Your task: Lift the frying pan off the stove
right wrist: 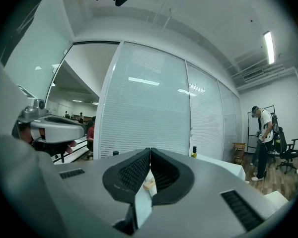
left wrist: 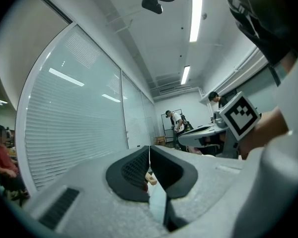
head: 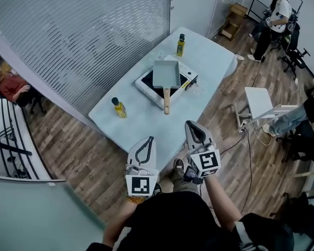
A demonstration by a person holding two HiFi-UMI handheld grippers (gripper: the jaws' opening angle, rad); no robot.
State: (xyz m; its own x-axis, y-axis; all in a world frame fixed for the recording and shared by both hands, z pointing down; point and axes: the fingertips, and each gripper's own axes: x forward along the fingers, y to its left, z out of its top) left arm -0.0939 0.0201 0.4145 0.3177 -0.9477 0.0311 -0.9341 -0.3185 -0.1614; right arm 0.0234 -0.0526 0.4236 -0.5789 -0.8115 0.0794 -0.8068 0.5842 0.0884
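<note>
A rectangular grey-green frying pan point(head: 166, 73) with a wooden handle point(head: 167, 100) sits on a white portable stove point(head: 144, 82) on the pale table point(head: 146, 119). The handle points toward me. My left gripper point(head: 148, 138) and right gripper point(head: 191, 123) hover near the table's front edge, short of the handle, both shut with nothing between the jaws. In the left gripper view the jaws point(left wrist: 149, 148) meet tip to tip, and a bit of the wooden handle point(left wrist: 151, 177) shows through the gap below. The right gripper view shows the same closed jaws point(right wrist: 150, 150) and handle point(right wrist: 149, 184).
Two yellow oil bottles stand on the table, one at the front left point(head: 119, 107) and one at the far end point(head: 181, 45). A glass wall with blinds point(head: 83, 35) runs along the left. A white stool point(head: 259, 102) and a standing person point(head: 272, 20) are off to the right.
</note>
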